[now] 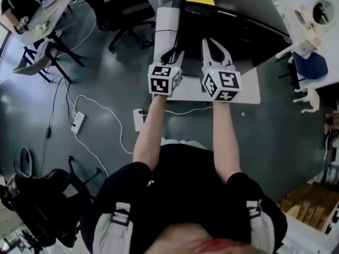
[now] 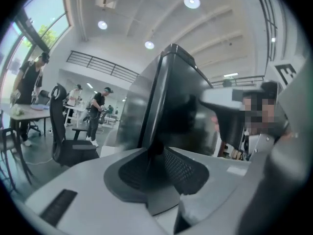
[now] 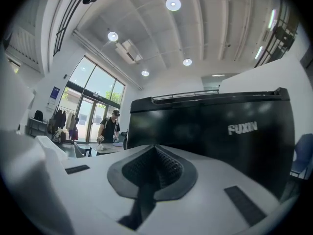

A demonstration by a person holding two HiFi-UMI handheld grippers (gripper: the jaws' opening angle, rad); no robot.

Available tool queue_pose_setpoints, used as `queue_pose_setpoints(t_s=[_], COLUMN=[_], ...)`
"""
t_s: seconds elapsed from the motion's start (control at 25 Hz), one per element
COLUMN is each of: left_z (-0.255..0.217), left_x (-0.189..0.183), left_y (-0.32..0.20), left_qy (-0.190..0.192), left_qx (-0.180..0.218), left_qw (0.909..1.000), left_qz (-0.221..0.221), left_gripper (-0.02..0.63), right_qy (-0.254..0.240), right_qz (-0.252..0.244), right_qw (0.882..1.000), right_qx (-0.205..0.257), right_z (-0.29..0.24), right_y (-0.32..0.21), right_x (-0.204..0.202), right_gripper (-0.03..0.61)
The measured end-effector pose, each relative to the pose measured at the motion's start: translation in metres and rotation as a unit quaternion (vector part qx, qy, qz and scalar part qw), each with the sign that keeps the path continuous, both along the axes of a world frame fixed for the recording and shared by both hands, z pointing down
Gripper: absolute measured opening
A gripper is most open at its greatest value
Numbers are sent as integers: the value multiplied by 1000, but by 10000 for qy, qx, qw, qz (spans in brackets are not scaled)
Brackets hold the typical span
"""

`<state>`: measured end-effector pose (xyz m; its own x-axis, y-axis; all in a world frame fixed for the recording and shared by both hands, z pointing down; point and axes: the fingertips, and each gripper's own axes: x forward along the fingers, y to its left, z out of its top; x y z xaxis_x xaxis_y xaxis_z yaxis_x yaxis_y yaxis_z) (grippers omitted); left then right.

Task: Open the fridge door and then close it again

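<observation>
- The black fridge (image 1: 233, 20) is the biggest thing here. It sits on a white base (image 1: 241, 94) right in front of us, with "FUXIN" printed across its front in the right gripper view.
- The fridge door (image 2: 186, 106) is what matters now. Its tall left-hand edge runs straight down into the gap between the left gripper's jaws. We can't tell if it's cracked open yet; it looks shut or barely ajar.
- Our read is that we're at the grab-the-edge step, so the opening half isn't done and the closing half hasn't started.
- To do it well, we'd pull along the door's swing arc instead of straight back. A deep bite on the edge should stop it slipping off. We'd also go slow so the fridge doesn't scoot on its base.
- The left gripper (image 1: 170, 54) has its jaws roughly midway, set narrow on that door edge. As far as we can see, it has hold of the door.
- The right gripper (image 1: 216, 49) has its jaws fully together with nothing in them. It points level at the black front, close to it, but we can't tell if it's touching.
- The left gripper's ribbed pads (image 2: 188, 173) look to have 1 on each face of the door.
</observation>
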<state>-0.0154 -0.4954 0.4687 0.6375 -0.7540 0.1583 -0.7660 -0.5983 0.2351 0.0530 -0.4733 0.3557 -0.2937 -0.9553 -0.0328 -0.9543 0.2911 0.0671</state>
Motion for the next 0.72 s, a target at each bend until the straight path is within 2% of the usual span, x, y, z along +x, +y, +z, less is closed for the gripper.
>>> queue_pose_setpoints(t_s=[0.12,0.28,0.4,0.52,0.72], left_z=[-13,-42,-56,-58,-62], left_x=[-13,-13,-3,7,45], left_y=[20,43,57,74,92], left_qy=[271,282,225,106,63], left_qx=[-41,404,715,823,864], left_qw=[9991,9976,9949,9921,9941], left_qz=[-332,-483,-680,-937,-655], left_gripper=[84,0,0,-2,-2], right_qy=[-196,-326,-528,-582,-438], right_qz=[224,249,325,442,400], right_qw=[9994,9979,9964,9954,9967], right_qx=[-159,-498,-583,-621,-555], right_z=[16,49,62,68,64], right_y=[18,45,61,79,92], right_x=[29,71,98,114,125], right_gripper=[-6,-6,-6,-6,-6])
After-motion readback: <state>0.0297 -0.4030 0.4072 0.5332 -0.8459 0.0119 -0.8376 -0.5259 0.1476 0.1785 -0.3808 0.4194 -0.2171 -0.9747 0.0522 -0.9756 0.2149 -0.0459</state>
